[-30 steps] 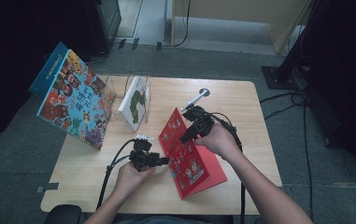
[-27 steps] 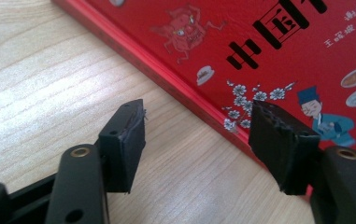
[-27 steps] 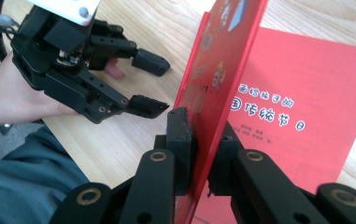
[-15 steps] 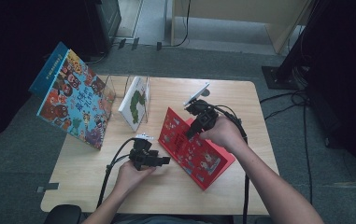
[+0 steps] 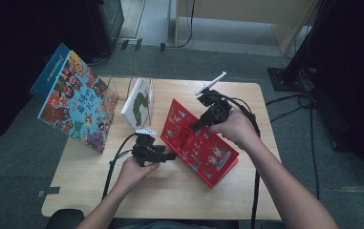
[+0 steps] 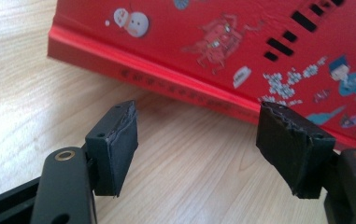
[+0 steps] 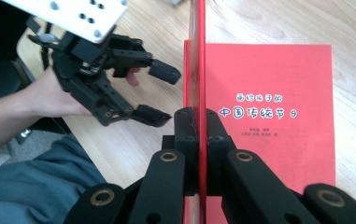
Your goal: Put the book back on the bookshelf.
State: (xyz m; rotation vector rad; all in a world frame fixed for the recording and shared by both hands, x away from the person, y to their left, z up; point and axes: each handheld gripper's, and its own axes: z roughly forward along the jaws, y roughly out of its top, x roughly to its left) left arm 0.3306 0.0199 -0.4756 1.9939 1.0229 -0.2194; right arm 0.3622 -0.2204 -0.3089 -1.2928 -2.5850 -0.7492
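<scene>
1. Red picture book [image 5: 198, 143] lies near the middle of the wooden table [image 5: 170, 191], toward its right half, with its front cover lifted open.
2. Its raised cover is pinched edge-on in the right gripper [image 7: 201, 123], whose two black jaws are closed together on it; in the right gripper view the cover rises as a thin red line between the jaws, and the red title page with white characters lies flat to its right.
3. In the high view the right gripper [image 5: 203, 121] comes at the book from the far right side, held by the person's right hand [image 5: 234, 129].
4. Left gripper [image 5: 163, 155] sits just beside the book's near left edge, on the table side, held by the left hand [image 5: 134, 171].
5. Its jaws stand wide apart with nothing between them; in the left gripper view [image 6: 196, 149] the book's red spine edge runs just beyond the pads, apart from them.
6. Farther left, a white and green book [image 5: 139, 102] stands upright in a clear holder, and a large colourful picture book [image 5: 74, 102] leans at the table's left edge.
</scene>
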